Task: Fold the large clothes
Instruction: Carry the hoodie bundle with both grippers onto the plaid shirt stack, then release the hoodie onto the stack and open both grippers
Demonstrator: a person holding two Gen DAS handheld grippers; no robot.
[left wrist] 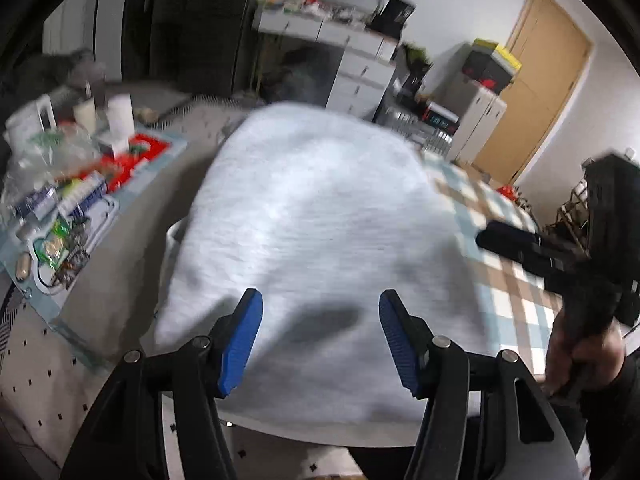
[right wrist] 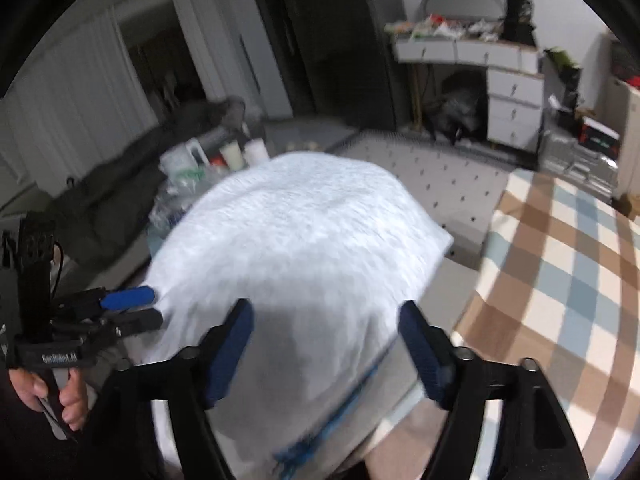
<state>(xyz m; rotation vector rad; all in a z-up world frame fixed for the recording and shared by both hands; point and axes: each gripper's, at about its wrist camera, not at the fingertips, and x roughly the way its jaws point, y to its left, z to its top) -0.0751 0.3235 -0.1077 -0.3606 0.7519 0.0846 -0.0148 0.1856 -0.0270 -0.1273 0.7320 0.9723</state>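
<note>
A pale, fluffy white garment (left wrist: 304, 208) lies folded in a thick pad in the middle of both views; a blue-stitched hem (right wrist: 332, 416) shows at its near end. My left gripper (left wrist: 320, 320) hovers over the garment's near part, open, with nothing between its blue pads (left wrist: 242, 336). My right gripper (right wrist: 328, 332) stands wide open above the same end, and its jaws are also empty. In the right wrist view the left gripper (right wrist: 154, 306) sits at the garment's left edge, held by a hand (right wrist: 52, 392). The right gripper (left wrist: 486, 238) shows at the right of the left wrist view.
A brown, blue and white checked cloth (right wrist: 560, 300) spreads to the right of the garment. Cluttered bottles and packets on a tray (left wrist: 80, 184) lie to its left. Beyond are a dotted rug (right wrist: 440, 176), a white drawer desk (right wrist: 512, 92) and a wooden door (left wrist: 536, 92).
</note>
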